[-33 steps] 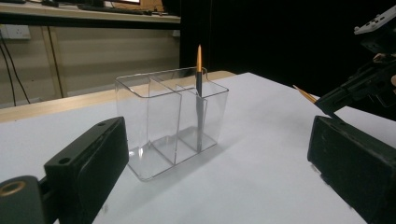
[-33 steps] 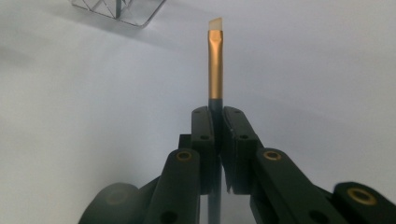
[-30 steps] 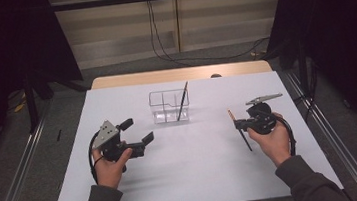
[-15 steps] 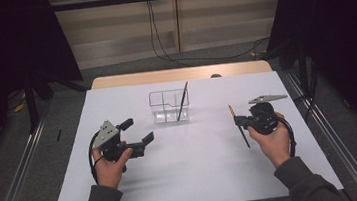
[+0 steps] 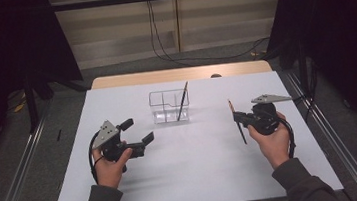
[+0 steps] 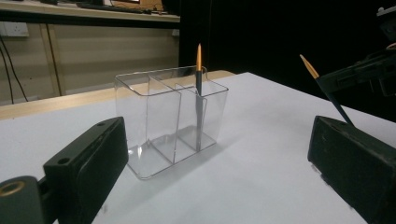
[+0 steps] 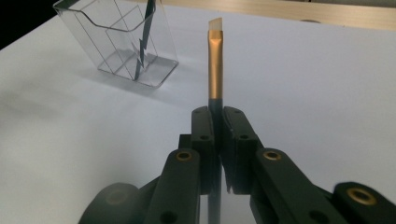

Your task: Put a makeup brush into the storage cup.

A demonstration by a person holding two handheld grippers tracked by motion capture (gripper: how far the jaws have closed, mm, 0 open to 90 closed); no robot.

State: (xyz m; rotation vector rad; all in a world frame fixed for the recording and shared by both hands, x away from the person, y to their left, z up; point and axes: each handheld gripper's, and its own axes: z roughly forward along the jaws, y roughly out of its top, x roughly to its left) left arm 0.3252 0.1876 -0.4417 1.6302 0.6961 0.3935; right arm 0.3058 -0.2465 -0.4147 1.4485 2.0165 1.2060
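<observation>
A clear plastic holder (image 5: 163,107) with several compartments stands at the table's middle back, and a dark brush (image 5: 183,99) leans upright in its right compartment. My right gripper (image 5: 239,118) hovers to the right of the holder. It is shut on a second brush (image 7: 215,65), whose gold ferrule and flat pale tip point away beyond the jaws. My left gripper (image 5: 138,130) is held to the left and nearer than the holder, open, with nothing between its jaws. In the left gripper view the holder (image 6: 173,121) stands straight ahead between the jaws, with the held brush (image 6: 310,67) at the right.
The white table top (image 5: 199,173) stretches bare around the holder, with a wooden strip (image 5: 179,75) along its far edge. Metal rails (image 5: 18,172) run along the floor on both sides. Cables (image 5: 160,37) hang on the back wall.
</observation>
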